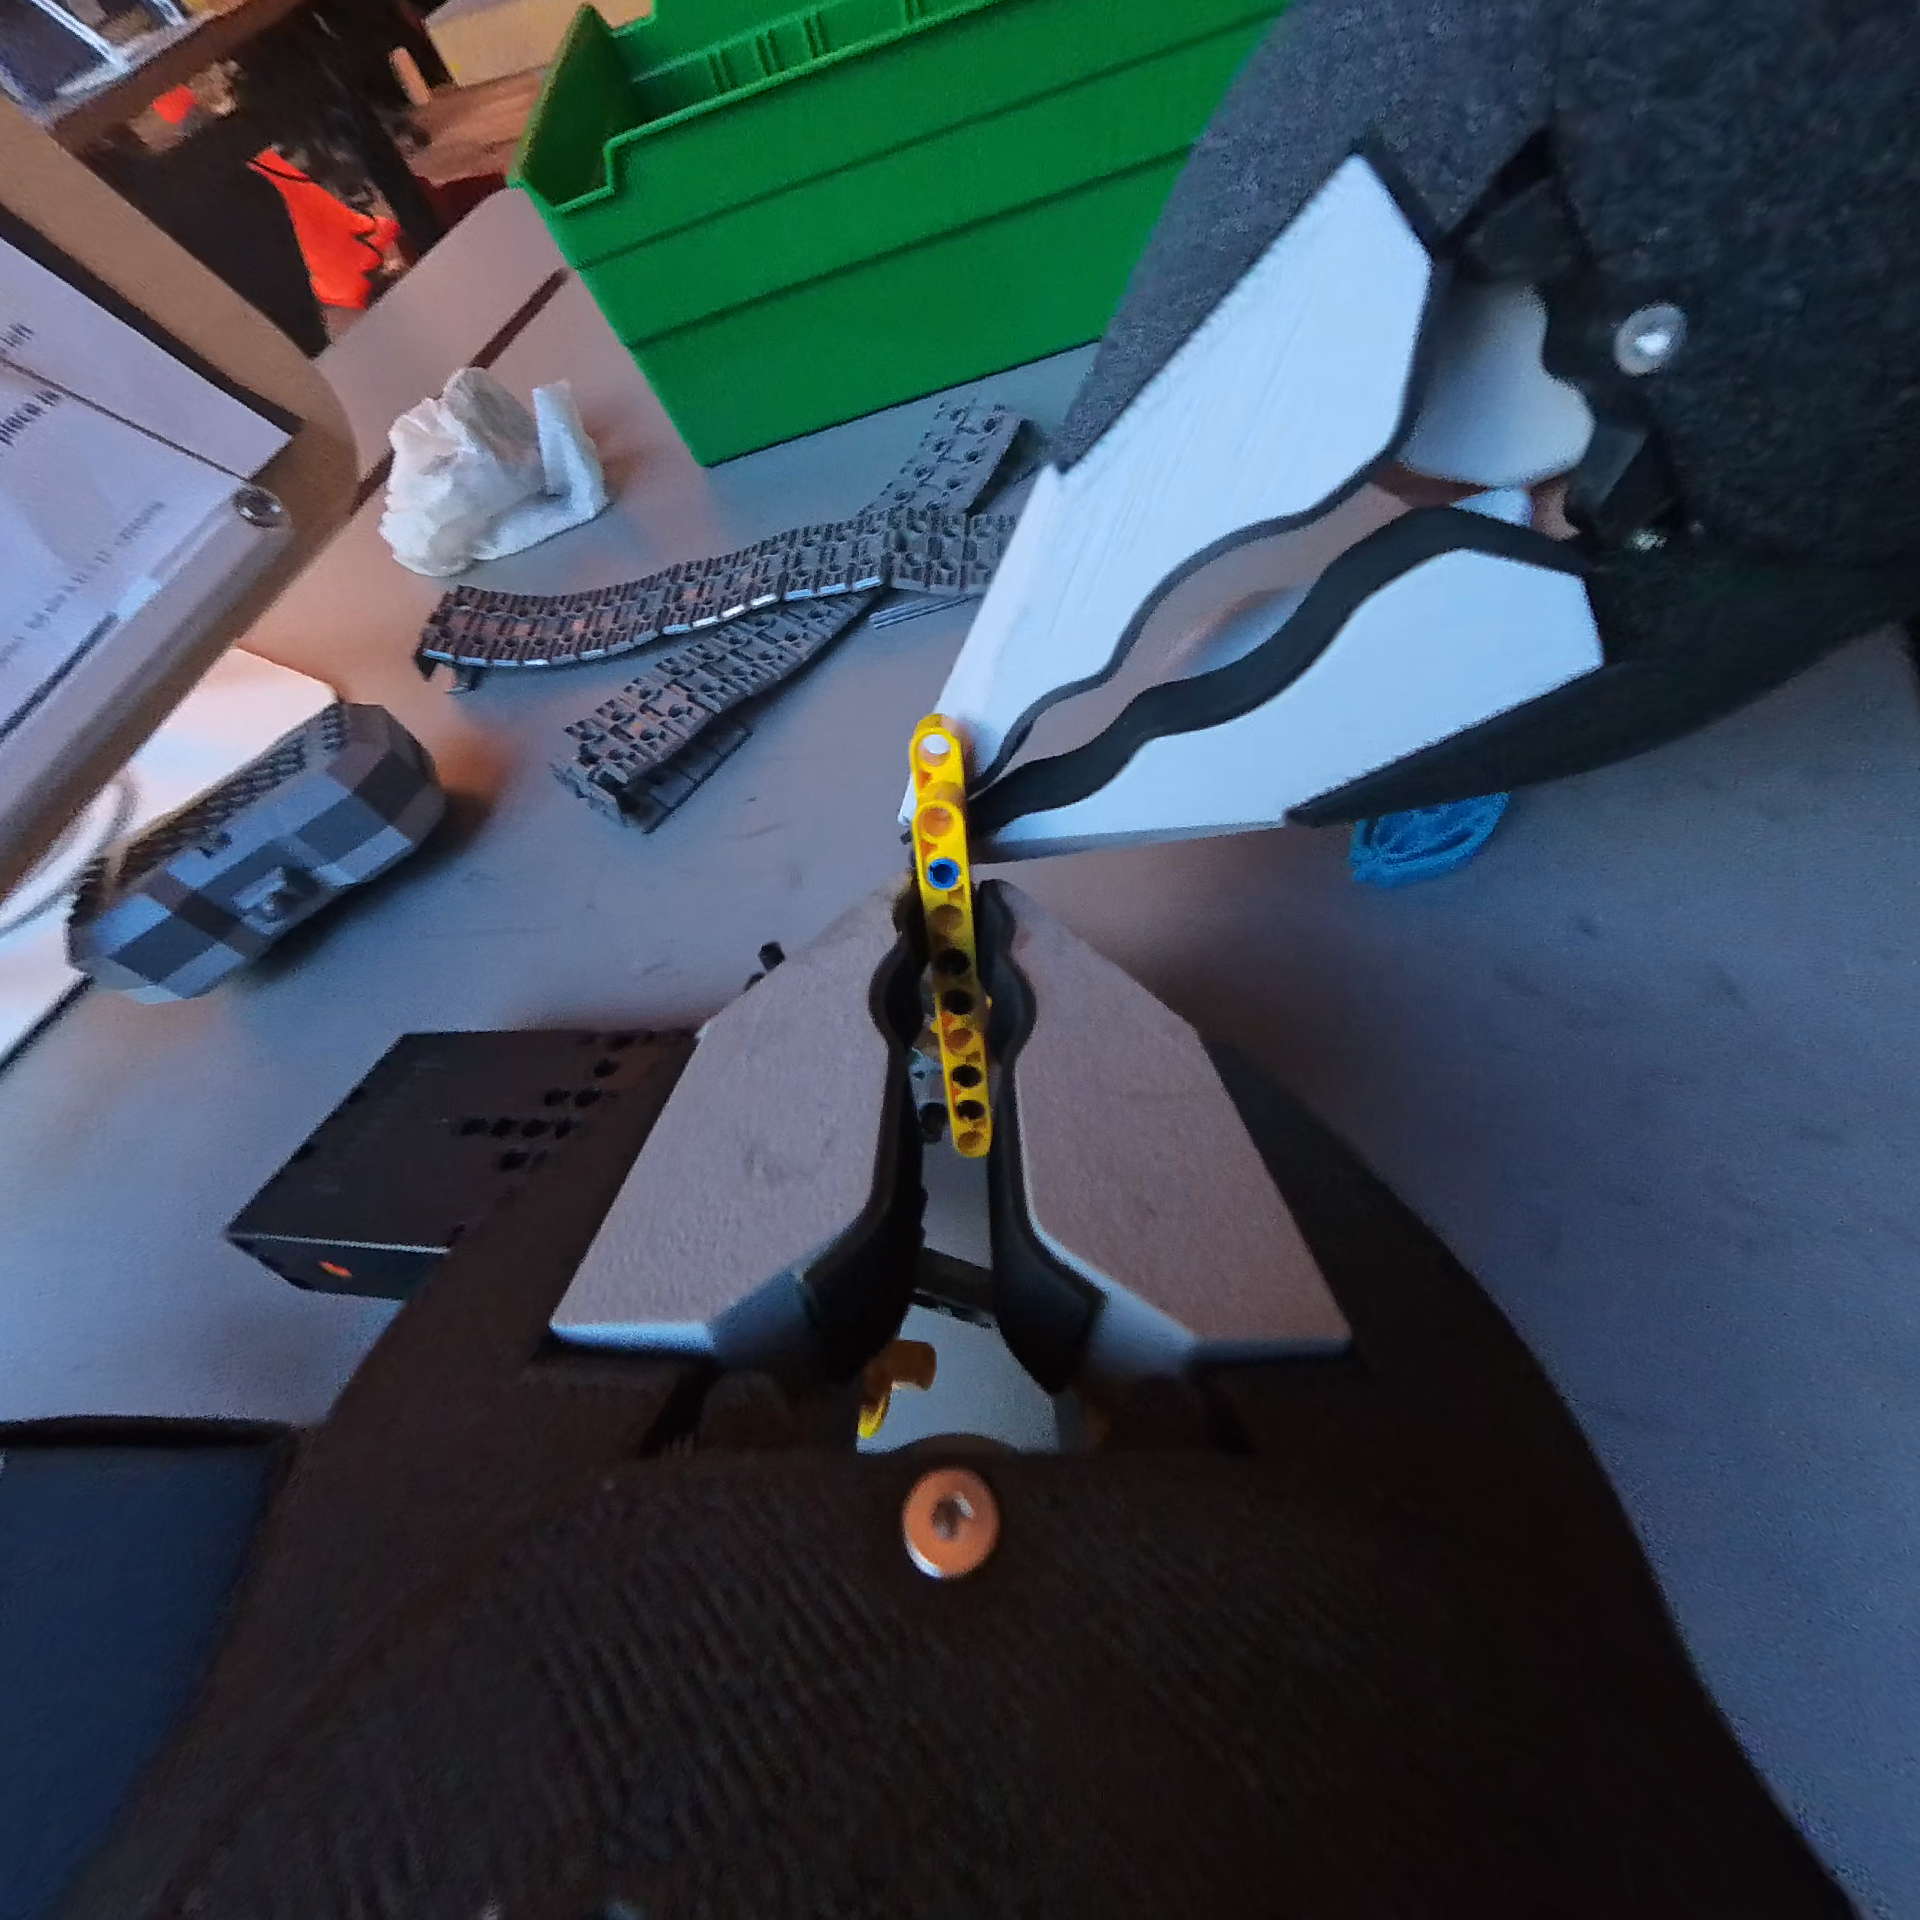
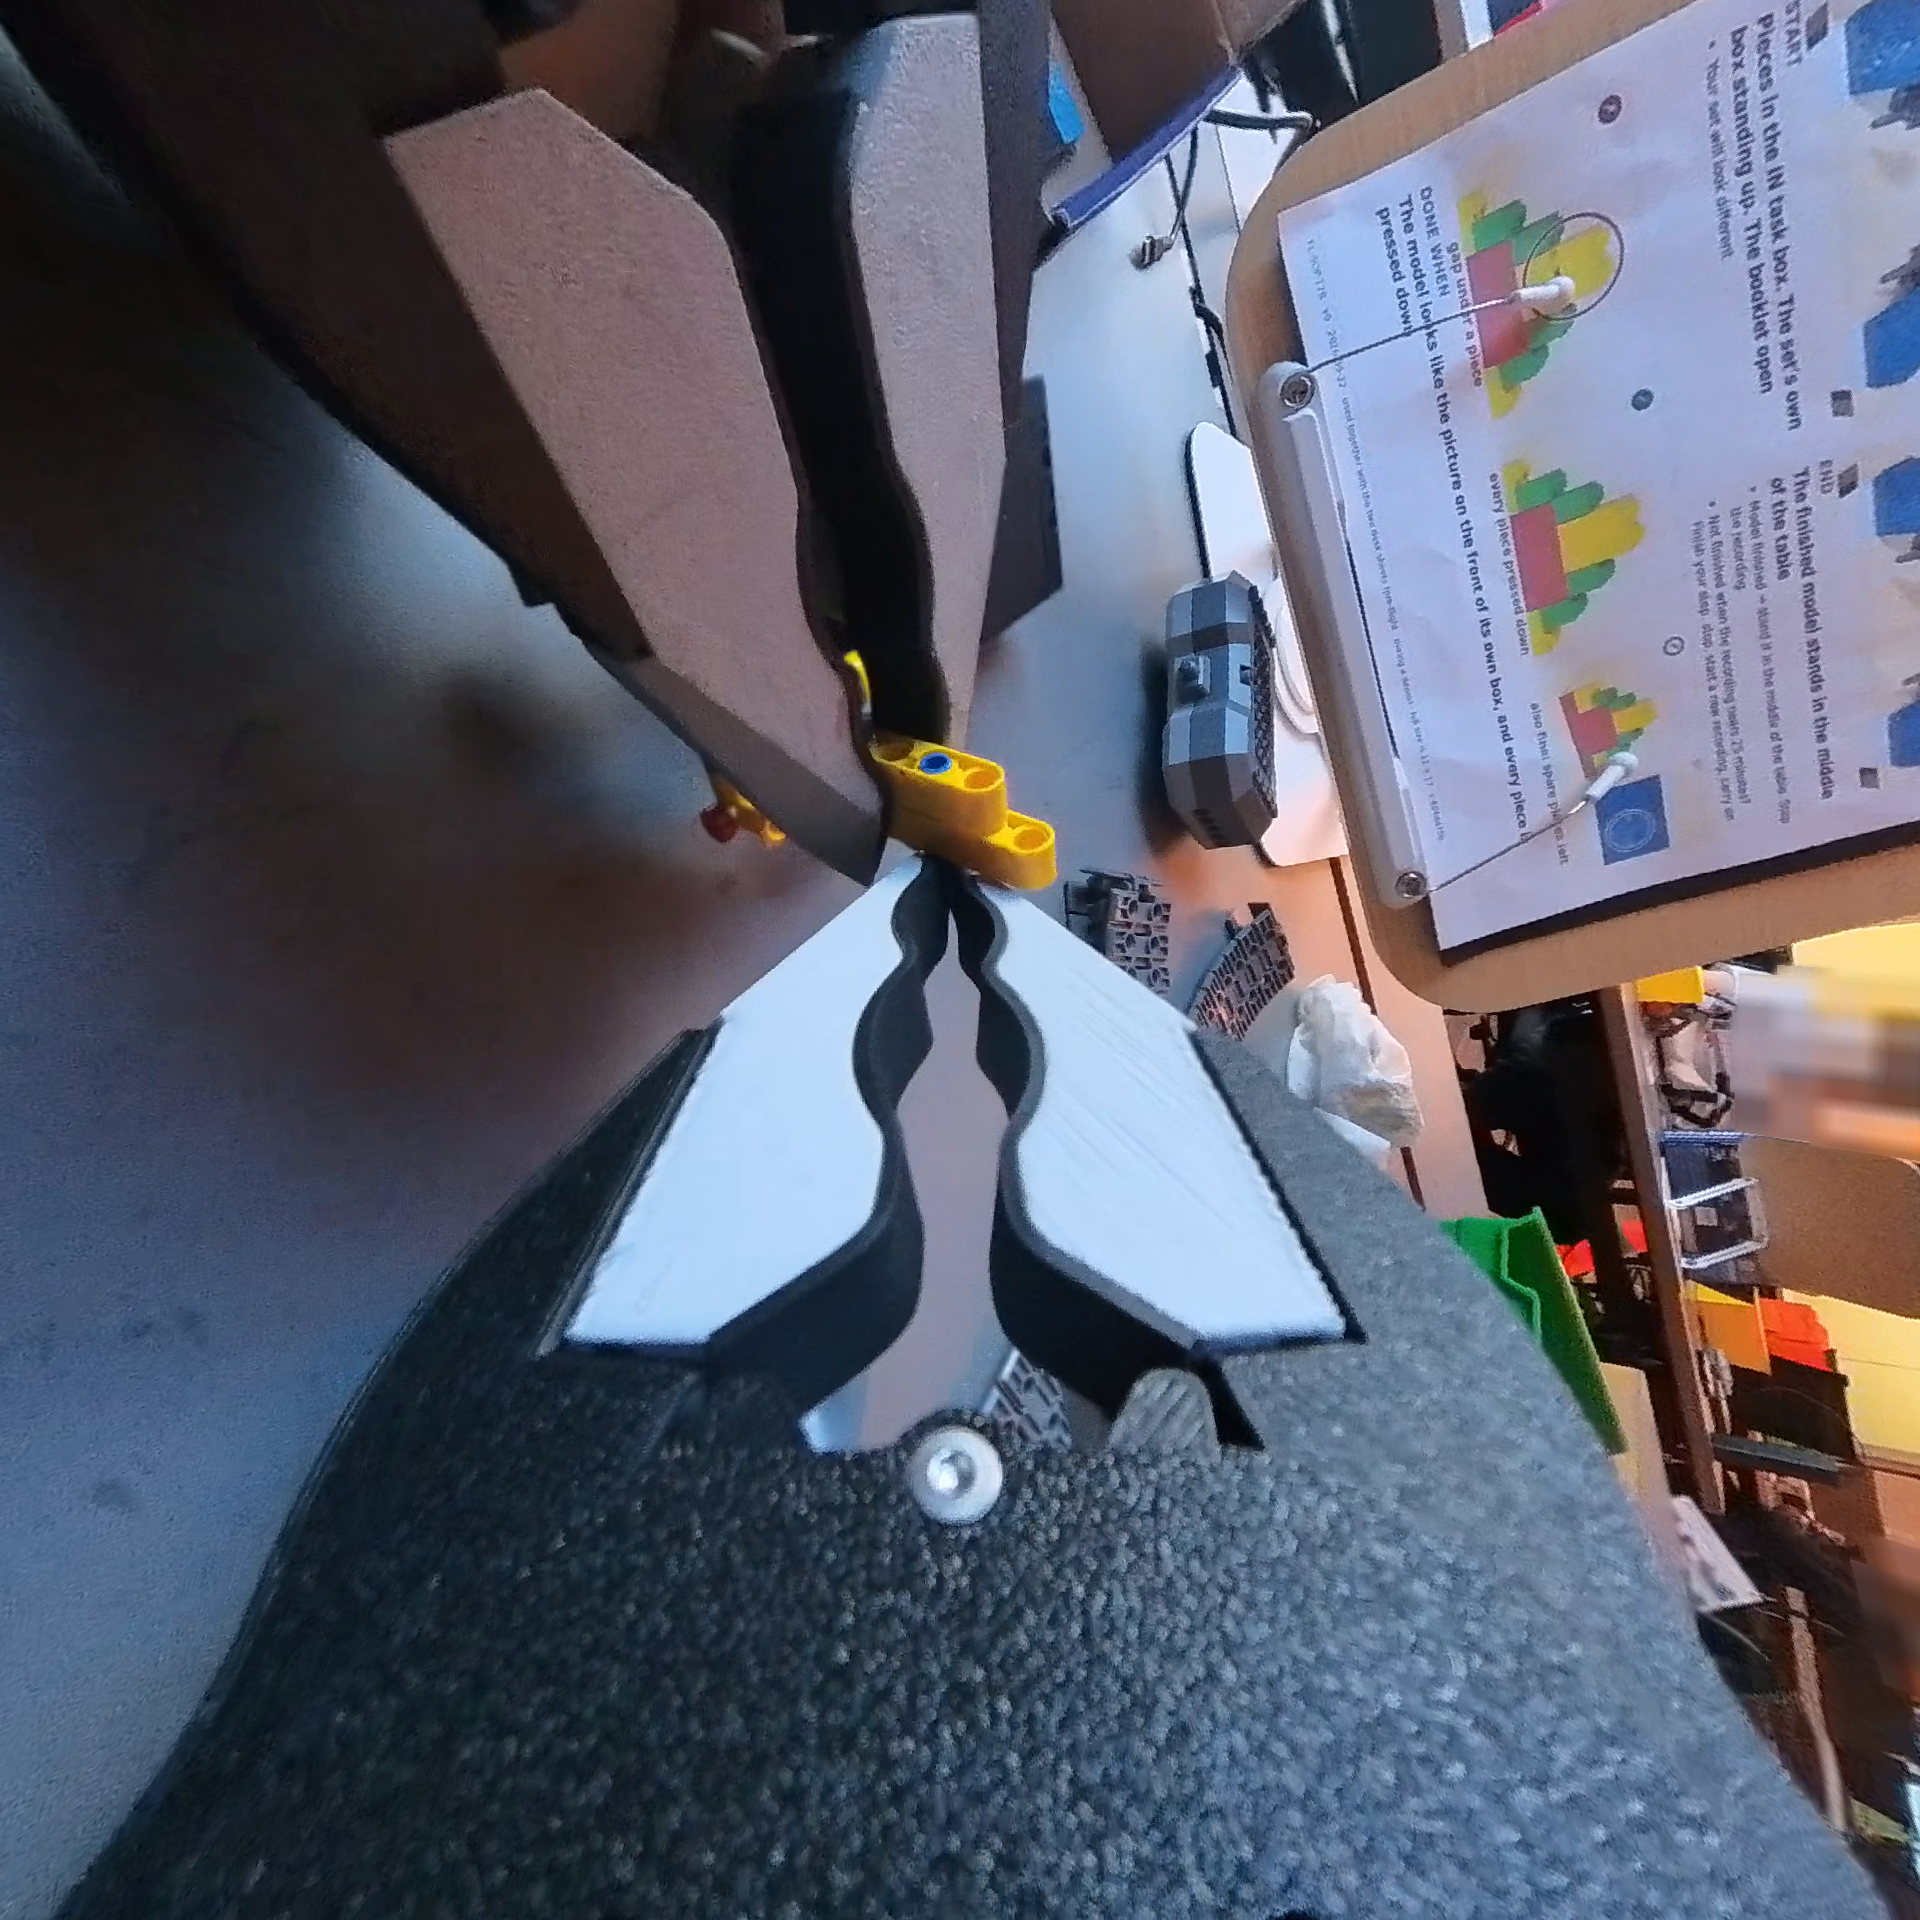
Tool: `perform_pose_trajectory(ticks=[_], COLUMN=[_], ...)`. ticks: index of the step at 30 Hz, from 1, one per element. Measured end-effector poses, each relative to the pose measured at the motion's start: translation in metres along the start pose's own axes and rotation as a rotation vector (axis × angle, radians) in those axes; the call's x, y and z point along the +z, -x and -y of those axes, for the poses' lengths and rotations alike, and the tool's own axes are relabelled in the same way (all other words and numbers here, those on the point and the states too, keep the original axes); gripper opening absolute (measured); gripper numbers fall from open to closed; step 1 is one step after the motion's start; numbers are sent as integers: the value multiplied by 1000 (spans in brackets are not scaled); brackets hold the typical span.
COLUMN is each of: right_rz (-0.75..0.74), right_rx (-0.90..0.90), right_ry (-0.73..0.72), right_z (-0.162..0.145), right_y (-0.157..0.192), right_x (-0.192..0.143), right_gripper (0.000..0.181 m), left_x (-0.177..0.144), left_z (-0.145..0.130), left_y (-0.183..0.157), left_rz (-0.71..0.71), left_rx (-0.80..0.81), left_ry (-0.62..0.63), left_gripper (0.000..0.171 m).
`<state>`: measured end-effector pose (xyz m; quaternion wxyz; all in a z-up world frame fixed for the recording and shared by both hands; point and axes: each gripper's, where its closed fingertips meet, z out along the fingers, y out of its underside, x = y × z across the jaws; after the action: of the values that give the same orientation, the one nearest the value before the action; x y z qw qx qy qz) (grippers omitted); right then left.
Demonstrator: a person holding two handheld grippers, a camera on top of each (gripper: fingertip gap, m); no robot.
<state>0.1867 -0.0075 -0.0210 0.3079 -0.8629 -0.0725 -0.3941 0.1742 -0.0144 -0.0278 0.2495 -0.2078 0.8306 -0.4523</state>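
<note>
1. Two grippers meet at one yellow holed beam (image 1: 951, 966) above the grey table (image 1: 1558, 1039).
2. Left gripper (image 1: 951, 904) clamps the beam; its lower end is hidden.
3. Right gripper (image 2: 951, 883) tips are closed against the beam's top end; any pinch is unclear.

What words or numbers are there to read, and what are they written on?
White printed sheet with coloured brick pictures, on the wooden board: many lines of dark print, readable, but I do not copy writing out.
Yellow plastic beam with holes: no writing.
Green plastic bin: none visible.
</note>
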Motion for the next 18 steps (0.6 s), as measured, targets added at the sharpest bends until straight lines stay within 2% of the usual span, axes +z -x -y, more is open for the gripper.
perform_pose_trajectory(ticks=[5, 6, 7, 8, 9, 10, 11, 15, 18], right_rz=[-1, -42, -57, -18, 10, 5, -10, -29, -27], right_rx=[30, 10, 35, 151, 267, 323, 339, 301, 324], right_ry=[10, 152, 309, 324, 228, 118, 61, 63, 1], right_z=[-4, -33, -77, -102, -98, -81, -66, -59, -52], right_y=[-1, -10, -17, -17, -18, -24, -30, -35, -33], right_x=[1, 7, 11, 12, 5, -6, -13, -8, -15], right_gripper=[0, 0, 0, 0, 0, 0, 0, 0, 0], left_x=[-1, -1, -3, -15, -30, -39, -39, -22, -12], left_z=[1, 2, 3, 21, 35, 41, 38, 23, 10], left_y=[1, 1, 2, -1, -5, -6, -5, 4, -5], left_rz=[16, 19, 27, 15, 7, 14, 11, -20, -84], left_rx=[-8, -5, 7, 18, 19, 9, -1, -67, -87], left_ry=[-5, -7, -13, -122, -188, -226, -217, -149, -90], left_gripper=[6, 5, 6, 6, 5, 5, 5, 6, 6])
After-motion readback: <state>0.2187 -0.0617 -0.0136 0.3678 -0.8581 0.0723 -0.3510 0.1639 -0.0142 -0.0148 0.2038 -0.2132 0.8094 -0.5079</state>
